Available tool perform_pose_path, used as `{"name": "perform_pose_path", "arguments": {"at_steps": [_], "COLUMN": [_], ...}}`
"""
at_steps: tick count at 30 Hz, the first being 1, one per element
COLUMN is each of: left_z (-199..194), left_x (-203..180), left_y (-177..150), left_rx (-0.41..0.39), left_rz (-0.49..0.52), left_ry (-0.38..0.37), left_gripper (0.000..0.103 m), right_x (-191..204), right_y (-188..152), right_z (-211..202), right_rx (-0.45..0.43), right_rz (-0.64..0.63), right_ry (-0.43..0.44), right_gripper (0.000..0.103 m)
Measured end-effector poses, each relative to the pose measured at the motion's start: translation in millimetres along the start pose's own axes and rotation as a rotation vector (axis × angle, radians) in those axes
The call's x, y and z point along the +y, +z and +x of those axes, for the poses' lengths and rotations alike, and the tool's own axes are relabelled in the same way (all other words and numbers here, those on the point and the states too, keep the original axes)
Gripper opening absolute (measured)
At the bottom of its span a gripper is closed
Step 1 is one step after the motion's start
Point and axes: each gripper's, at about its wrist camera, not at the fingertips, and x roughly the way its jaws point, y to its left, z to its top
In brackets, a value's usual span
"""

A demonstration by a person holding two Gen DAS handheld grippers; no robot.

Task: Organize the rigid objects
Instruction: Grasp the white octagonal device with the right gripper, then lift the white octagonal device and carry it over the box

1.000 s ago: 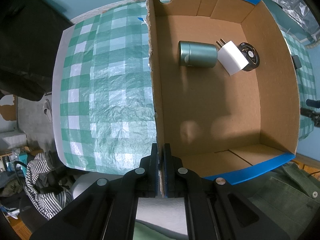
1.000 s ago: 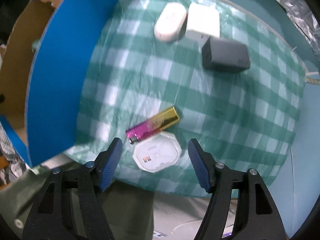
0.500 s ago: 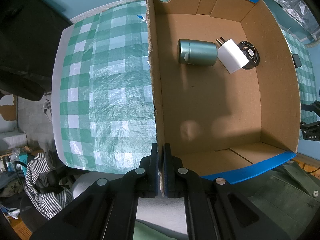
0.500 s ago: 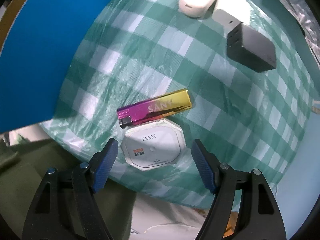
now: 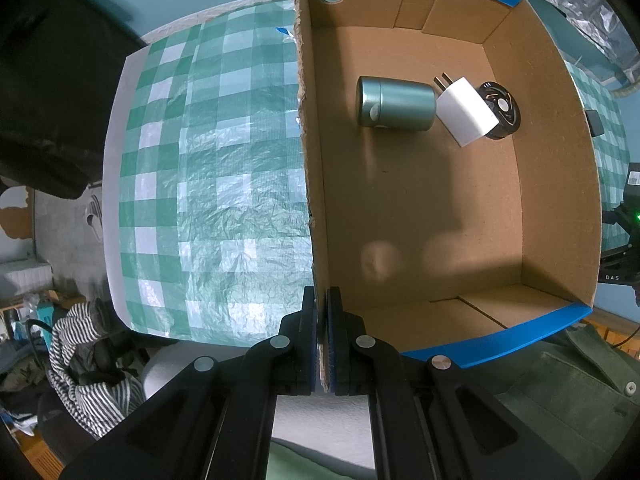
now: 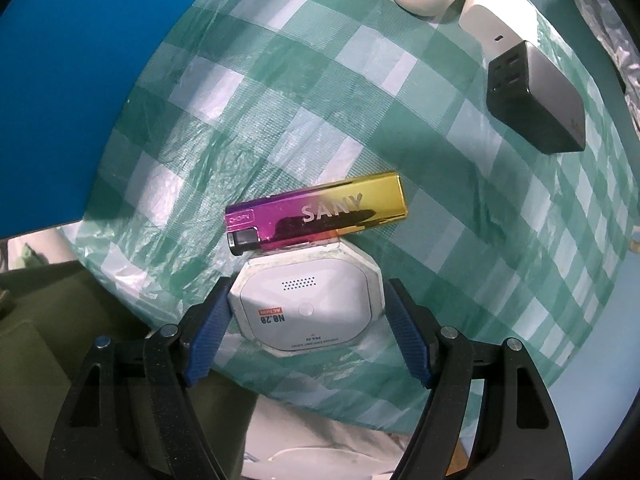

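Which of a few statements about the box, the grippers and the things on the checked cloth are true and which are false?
1. The left gripper is clamped on the cardboard box wall. True.
2. The box is empty. False: a green canister, a white plug adapter and a black round thing lie in it.
3. The right gripper stands open around the white octagonal device. True.
4. The lighter is plain blue. False: it shades from pink to gold.
5. The lighter lies far from the white octagonal device. False: it rests against its edge.
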Motion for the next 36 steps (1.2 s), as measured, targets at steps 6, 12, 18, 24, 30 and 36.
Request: {"name": "perform_pose_path", "arguments": {"at_steps": [6,12,18,24,30,36], "left_z": [0.0,0.1,0.8,2.4,2.9,2.9], "left_x": [0.0,0.0,-0.1,-1.3,-1.2,-1.2], "left_y": [0.0,0.0,-0.1,-0.3,0.7,0.5], "left_rx": [0.000,-0.001,0.000,0.001,0.001,0.001], "left_rz": [0.000,0.000,0.001,0.003,0.003,0.004], "left_ry": [0.000,0.000,0.000,0.000,0.001,0.001], "left_gripper": [0.004,0.004,0.004,0.004,0.004,0.004], "right_x": [4.9,1.7,-10.4,-21.1,-30.8,-33.3], "right_y": [-4.0,-3.6,-2.8,-2.3,14.2,14.0], "right_z": [3.4,-5.1,-23.9,-39.5,-61.4,-87.9], "right_rx": [-0.019,-0.026,-0.081,-0.121,-0.153,-0.198], "right_rz": [0.018,0.064,0.122,0.142,0.151,0.142], "right_ry": [-0.003,0.012,0.036,0.055,0.057,0.059], "right_gripper": [0.073,0.072,0.072,0.072,0.072,0.072]}}
